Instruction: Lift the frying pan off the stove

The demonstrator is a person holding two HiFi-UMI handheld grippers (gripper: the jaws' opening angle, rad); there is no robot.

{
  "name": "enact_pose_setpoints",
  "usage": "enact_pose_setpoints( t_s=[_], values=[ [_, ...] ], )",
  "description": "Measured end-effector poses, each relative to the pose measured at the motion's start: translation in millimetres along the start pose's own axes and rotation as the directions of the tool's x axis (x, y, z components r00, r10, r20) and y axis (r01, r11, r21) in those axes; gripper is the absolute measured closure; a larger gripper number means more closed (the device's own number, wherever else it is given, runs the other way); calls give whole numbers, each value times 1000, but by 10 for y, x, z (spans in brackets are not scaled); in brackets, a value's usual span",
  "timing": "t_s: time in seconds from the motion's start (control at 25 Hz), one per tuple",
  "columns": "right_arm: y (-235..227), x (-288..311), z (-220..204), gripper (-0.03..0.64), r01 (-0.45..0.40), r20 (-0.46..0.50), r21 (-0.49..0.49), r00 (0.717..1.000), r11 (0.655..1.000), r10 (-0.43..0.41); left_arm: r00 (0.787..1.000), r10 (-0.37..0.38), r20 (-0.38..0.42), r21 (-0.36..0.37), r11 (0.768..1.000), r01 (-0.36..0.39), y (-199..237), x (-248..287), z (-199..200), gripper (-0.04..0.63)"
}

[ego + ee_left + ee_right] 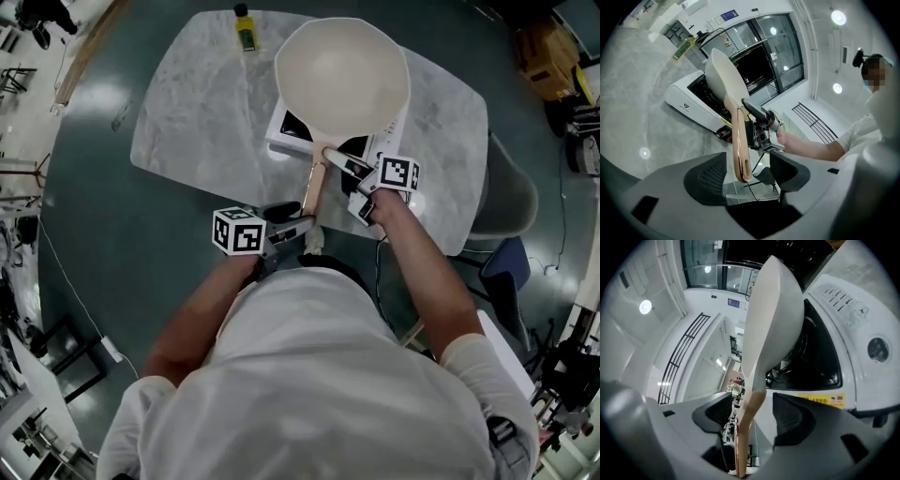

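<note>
Table [187,103]: pale marble top on a dark green floor [112,244].
Pan [342,75]: cream, on the white stove [284,131]; handle [314,187] points to 6 o'clock.
Bottle [245,28]: 10 o'clock from the pan.
Left gripper [745,173]: fingers spread, handle end between them, unclamped.
Right gripper [750,416]: fingers spread around the handle, unclamped.

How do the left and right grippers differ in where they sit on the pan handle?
The left gripper straddles the free end of the handle; the right gripper straddles it close to the pan. In the head view, left comes from the handle's left side, right from its right. Shared: both open, handle between the jaws, unclamped.
</note>
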State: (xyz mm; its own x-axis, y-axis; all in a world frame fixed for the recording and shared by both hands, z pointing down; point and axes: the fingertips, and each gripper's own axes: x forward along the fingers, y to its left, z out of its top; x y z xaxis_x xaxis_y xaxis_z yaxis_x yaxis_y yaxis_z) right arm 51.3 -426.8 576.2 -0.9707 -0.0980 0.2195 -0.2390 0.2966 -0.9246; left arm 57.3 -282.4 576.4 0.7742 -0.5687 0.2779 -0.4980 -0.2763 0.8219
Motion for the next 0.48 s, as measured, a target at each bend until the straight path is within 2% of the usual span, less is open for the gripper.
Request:
enact_pose_setpoints(
  t_s=[0.2, 0.36, 0.48],
  values=[
    [-35, 251, 37, 347, -27, -92, 6, 995, 1000, 27, 999, 11, 38, -52, 999, -9, 50, 207, 18, 318],
    [47, 370, 96, 369, -77, -94, 22, 992, 997, 78, 998, 11, 55, -88, 996, -6, 91, 312, 18, 319],
    [15, 383, 101, 411, -68, -103, 28, 992, 997, 71, 998, 18, 62, -89, 996, -13, 94, 365, 7, 341]
  ],
)
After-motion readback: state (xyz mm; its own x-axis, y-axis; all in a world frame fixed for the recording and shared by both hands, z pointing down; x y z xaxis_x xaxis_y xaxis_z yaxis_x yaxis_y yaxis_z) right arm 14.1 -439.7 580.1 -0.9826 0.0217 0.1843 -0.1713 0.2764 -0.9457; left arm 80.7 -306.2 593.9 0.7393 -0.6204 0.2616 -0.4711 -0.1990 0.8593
